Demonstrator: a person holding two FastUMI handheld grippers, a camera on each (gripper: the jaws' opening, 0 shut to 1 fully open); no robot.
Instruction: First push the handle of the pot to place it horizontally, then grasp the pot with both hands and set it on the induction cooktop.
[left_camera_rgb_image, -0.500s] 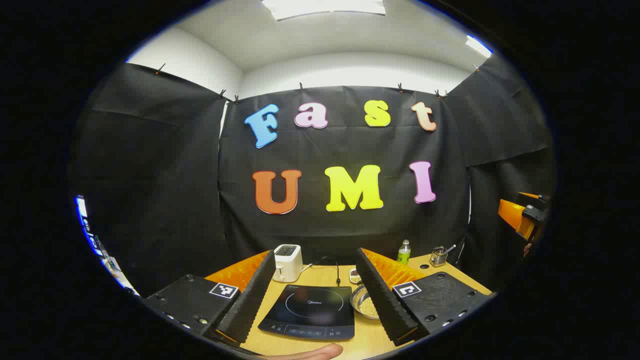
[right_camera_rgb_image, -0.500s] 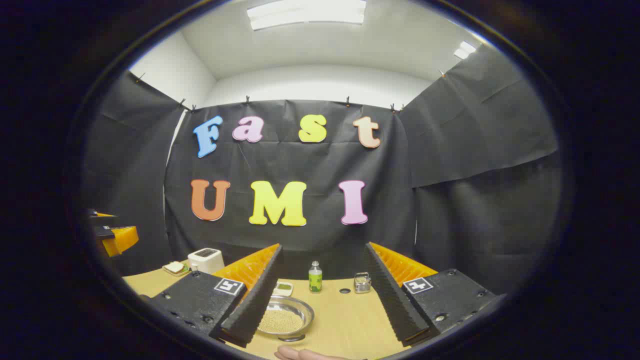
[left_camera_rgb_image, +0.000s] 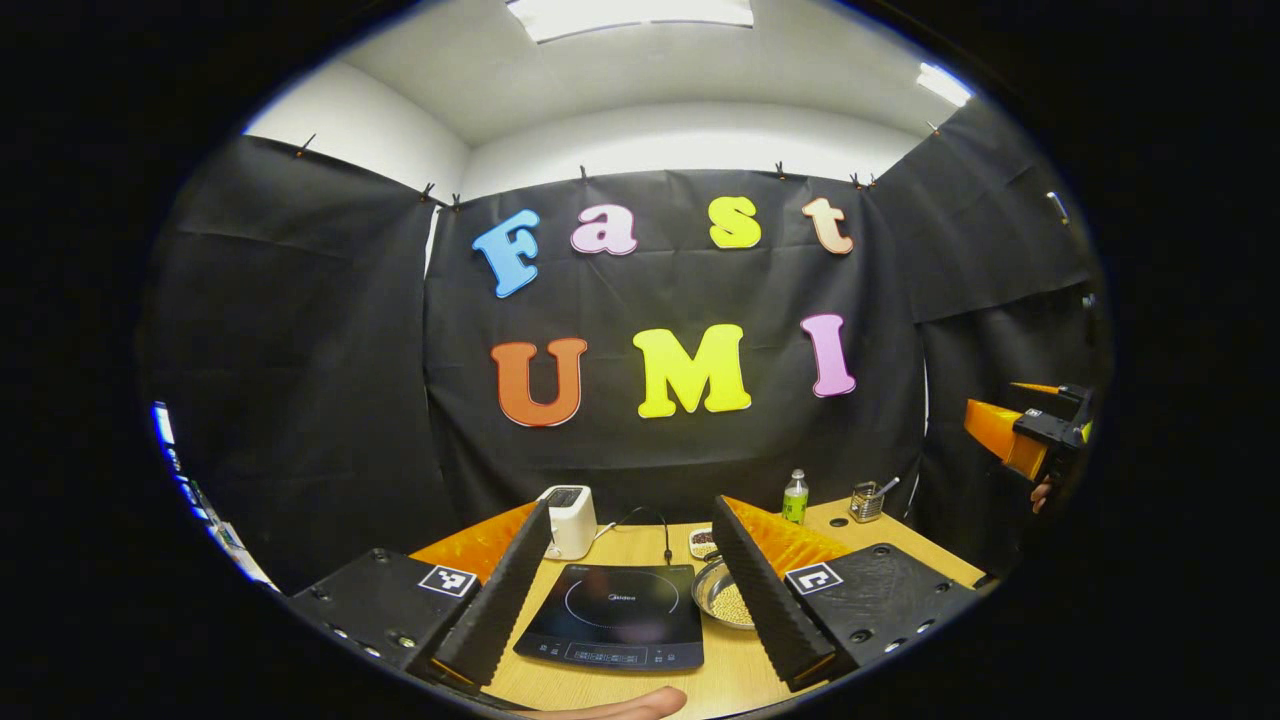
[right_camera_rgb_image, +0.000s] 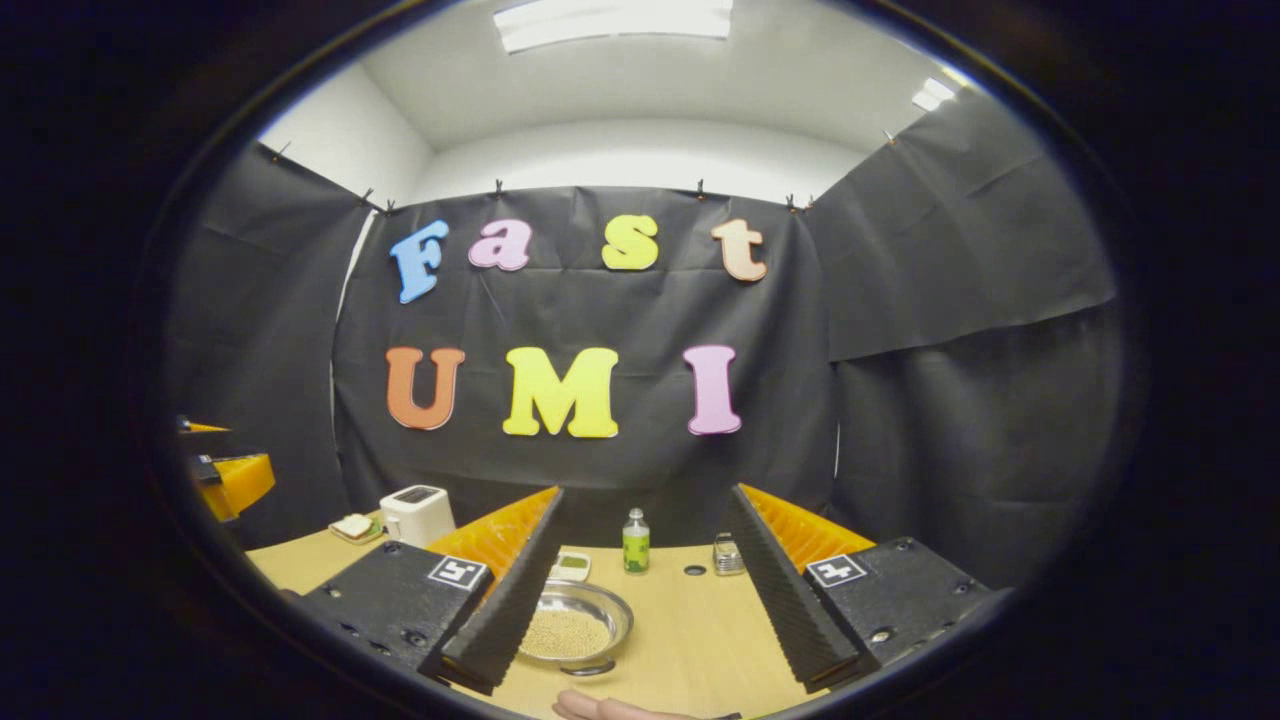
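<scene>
**Cooktop framed between open left fingers; pot itself not made out**

Induction cooktop flat on the wooden table, seen in the left gripper view straight ahead between the fingers of the left gripper, spread wide apart, gripping nothing. Just past the cooktop's right edge, partly behind the right-hand finger, a metal bowl of small pale beads. Beyond the left-hand fingertip, a white toaster, its cord trailing toward the cooktop. Farther back past the right-hand finger, a green bottle and a wire holder.

In the right gripper view, right gripper likewise spread wide, empty, above the table. Same bowl beside the left-hand finger; green bottle far ahead between the fingers. Fingertip of a hand at the bottom edge.
</scene>
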